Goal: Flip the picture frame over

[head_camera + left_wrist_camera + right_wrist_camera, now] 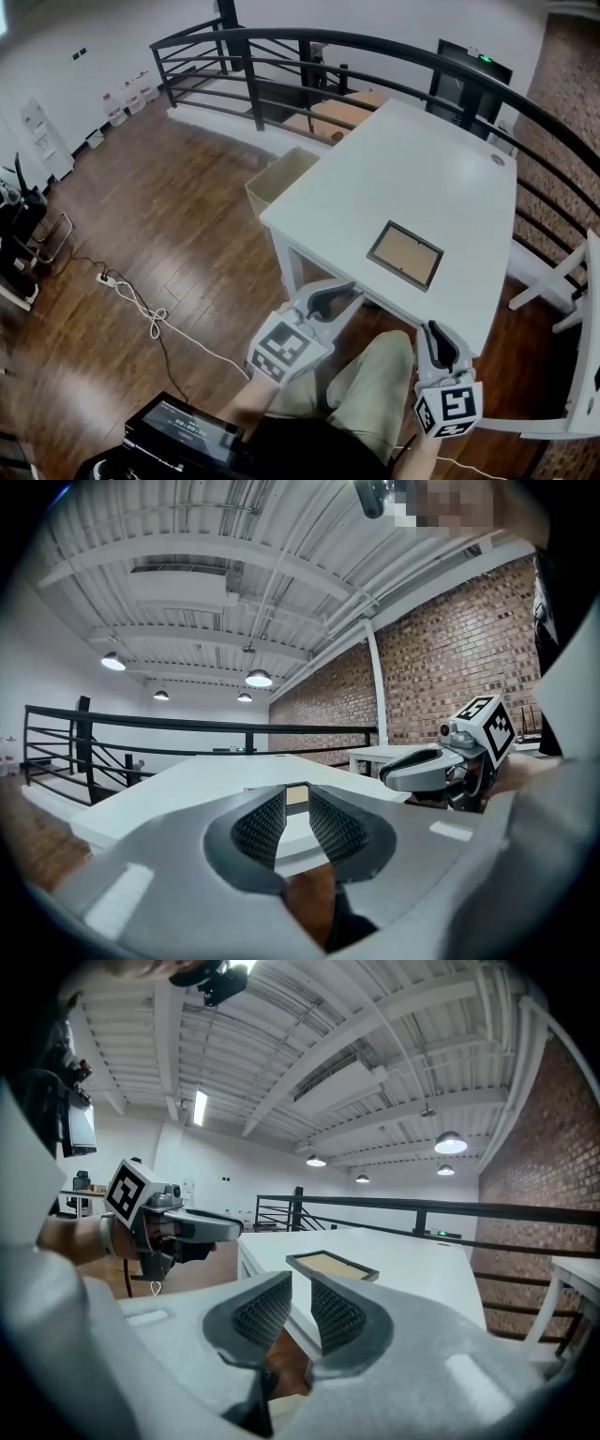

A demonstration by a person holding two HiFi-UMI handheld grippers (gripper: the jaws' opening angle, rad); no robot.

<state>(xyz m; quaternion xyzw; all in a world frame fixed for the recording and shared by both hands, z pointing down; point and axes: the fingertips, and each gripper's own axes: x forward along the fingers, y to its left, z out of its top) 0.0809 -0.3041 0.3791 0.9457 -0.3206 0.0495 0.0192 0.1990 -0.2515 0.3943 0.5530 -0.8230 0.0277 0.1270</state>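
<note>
The picture frame (405,254) lies flat by the table's (422,141) near edge, brown panel up; front or back, flipped or not, is unclear. The left gripper (330,298) and right gripper (439,343) hover short of that edge, jaws slightly apart, empty.

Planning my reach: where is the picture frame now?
Head view: the picture frame lies flat on the white table near its front edge, ahead of the left claw and right claw.

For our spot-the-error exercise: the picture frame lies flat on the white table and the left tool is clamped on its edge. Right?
The picture frame does lie flat on the white table, but the left tool holds nothing: the left gripper view shows its jaws apart, short of the frame.
</note>
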